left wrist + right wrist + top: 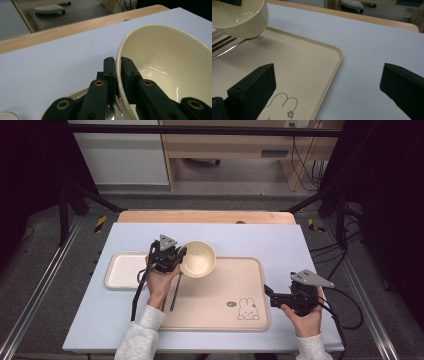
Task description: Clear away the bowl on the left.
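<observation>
A cream bowl [199, 259] is tilted over the far left part of the beige tray [235, 285]. My left gripper [182, 254] is shut on its left rim. In the left gripper view the two black jaws pinch the bowl [172, 55] wall at the rim, one inside and one outside, with my left gripper [117, 65] coming from below. My right gripper [270, 296] stands open at the tray's right edge with nothing between its jaws. In the right gripper view my right gripper [328, 77] spans the tray [312, 60] edge, and the bowl [239, 17] is at top left.
A metal spoon [249, 40] and dark chopsticks [174, 292] lie on the tray's left side under the bowl. A small white tray [122, 269] sits to the left on the pale blue mat [280, 240]. A rabbit drawing [247, 310] marks the tray's near right corner.
</observation>
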